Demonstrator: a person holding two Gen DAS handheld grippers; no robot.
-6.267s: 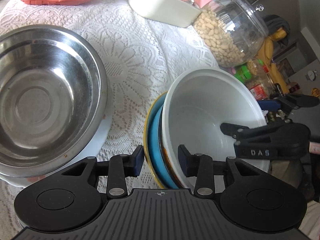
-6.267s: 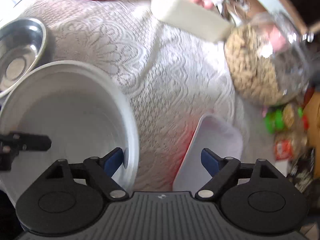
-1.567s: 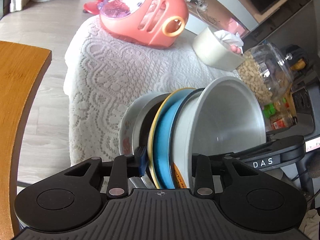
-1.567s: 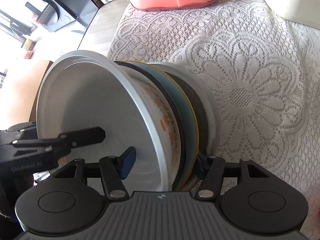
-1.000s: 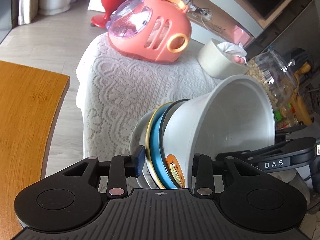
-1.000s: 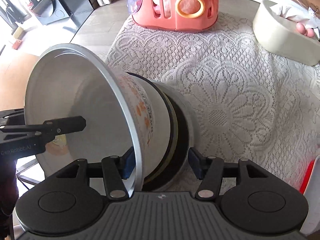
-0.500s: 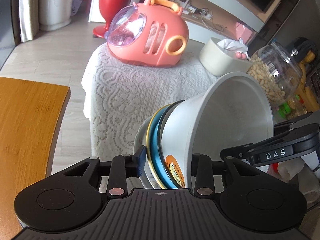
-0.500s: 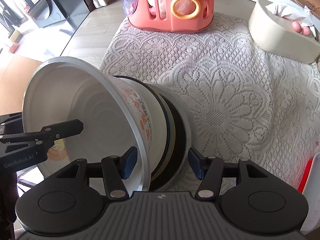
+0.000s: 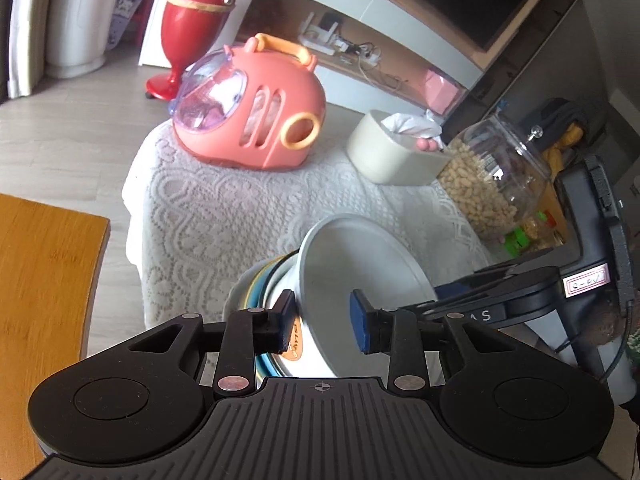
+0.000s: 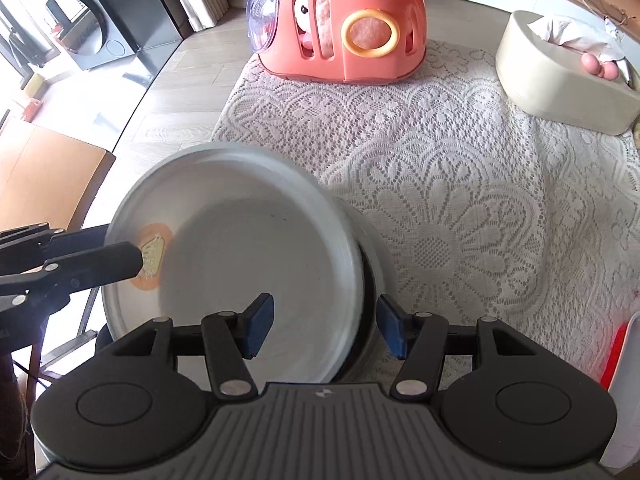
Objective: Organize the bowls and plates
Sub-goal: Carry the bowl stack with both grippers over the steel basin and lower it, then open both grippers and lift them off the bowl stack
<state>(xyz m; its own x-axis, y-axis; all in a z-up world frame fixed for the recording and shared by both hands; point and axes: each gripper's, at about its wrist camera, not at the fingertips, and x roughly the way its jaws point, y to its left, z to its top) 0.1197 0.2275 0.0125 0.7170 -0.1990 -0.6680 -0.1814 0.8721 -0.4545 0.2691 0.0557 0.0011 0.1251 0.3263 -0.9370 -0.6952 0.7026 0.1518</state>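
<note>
- Left wrist view: my left gripper (image 9: pixel 322 320) is part open. Its left pad sits against the outer wall of the white bowl (image 9: pixel 360 280) and its right pad stands inside the bowl, clear of the wall. I judge it to straddle the rim without clamping.
- The bowl lies directly ahead of this tool, tipped so that its mouth faces up and to my right. It is the top piece of a nested stack (image 9: pixel 256 292) at the near edge of the lace tablecloth (image 9: pixel 224 216).
- Count, left view: one white bowl; below it a blue and a yellow rim edge, then a pale outer rim. Whether those are plates or bowls I cannot tell. My right gripper (image 9: pixel 460 304) reaches in from the right.
- Right wrist view: my right gripper (image 10: pixel 326 330) is also part open, one pad inside the white bowl (image 10: pixel 248 264), the other outside the stack's far side, with visible gaps at both pads. It holds nothing firmly.
- The bowl's mouth faces this tool; the stack lies ahead and slightly left. My left gripper (image 10: pixel 136 258) meets the opposite rim.
- Judgement: both tools are equally near the stack; the next move depends on the stack sitting level.
- Other items, one each: pink carrier (image 10: pixel 340 24), cream container (image 10: pixel 560 76), peanut jar (image 9: pixel 496 176).
</note>
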